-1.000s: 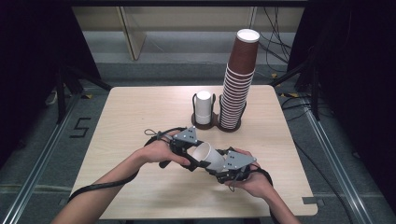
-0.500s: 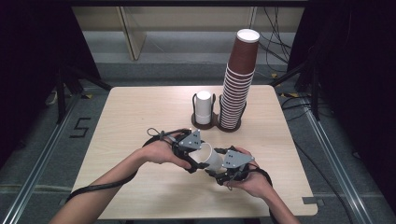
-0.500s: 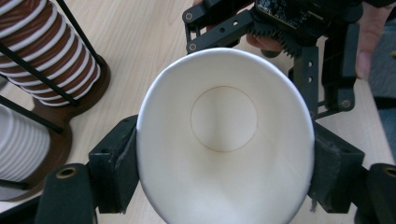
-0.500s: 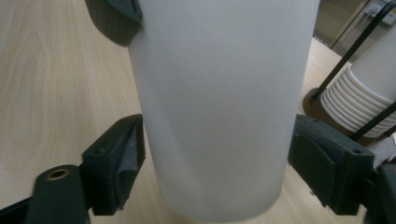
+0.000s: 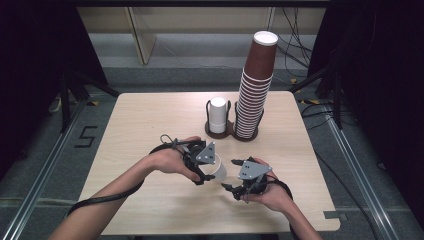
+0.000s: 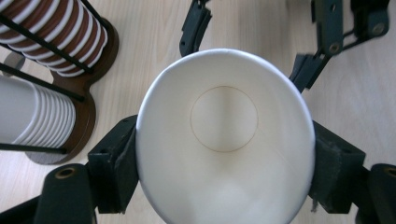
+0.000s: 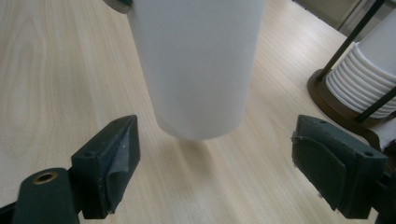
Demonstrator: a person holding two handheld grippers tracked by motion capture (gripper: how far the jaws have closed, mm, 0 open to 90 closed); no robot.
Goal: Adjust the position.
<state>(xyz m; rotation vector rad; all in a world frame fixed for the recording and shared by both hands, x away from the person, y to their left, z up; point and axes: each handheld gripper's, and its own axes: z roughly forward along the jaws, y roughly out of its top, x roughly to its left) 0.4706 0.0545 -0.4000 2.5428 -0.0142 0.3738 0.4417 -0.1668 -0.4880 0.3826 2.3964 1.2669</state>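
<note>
High view: the left gripper (image 5: pixel 206 167) grasps a white paper cup (image 5: pixel 218 171) by its mouth end, cup lying tilted with its base aimed at about 4 o'clock toward the right gripper (image 5: pixel 235 186). Right gripper's jaws have just been opening, and the cup now sits clear of them. Reads as a handover or cup separation just finished: left has the cup, right has let go. At 12 o'clock from the hands, the rack (image 5: pixel 218 131) with the short white stack (image 5: pixel 218 114), and just beside it the tall brown cup stack (image 5: pixel 256 87), both on the tabletop (image 5: pixel 140 125).

Left gripper view: looking straight into the cup mouth (image 6: pixel 223 135). Fingers (image 6: pixel 114 170) sit at 9 and 3 o'clock on the rim, clenched hard enough that the mouth is squeezed oval. Right gripper (image 6: pixel 322 37) hangs beyond the cup at about 1 o'clock. Brown stack (image 6: pixel 56 35) and white stack (image 6: pixel 32 112) at 10 and 9 o'clock.

Right gripper view: fingers (image 7: pixel 114 158) released, spread wide at 8 and 4 o'clock. Cup base (image 7: pixel 198 74) hangs at 12 o'clock, ahead of the fingertips and between their lines, touching neither. White stack (image 7: pixel 364 88) at 2 o'clock.

Next move, my guess: left carries the cup to the white stack or stands it on the tabletop. Needs a wrist roll to upright it, and a lighter squeeze so the rim doesn't crease. Right should back off first.
</note>
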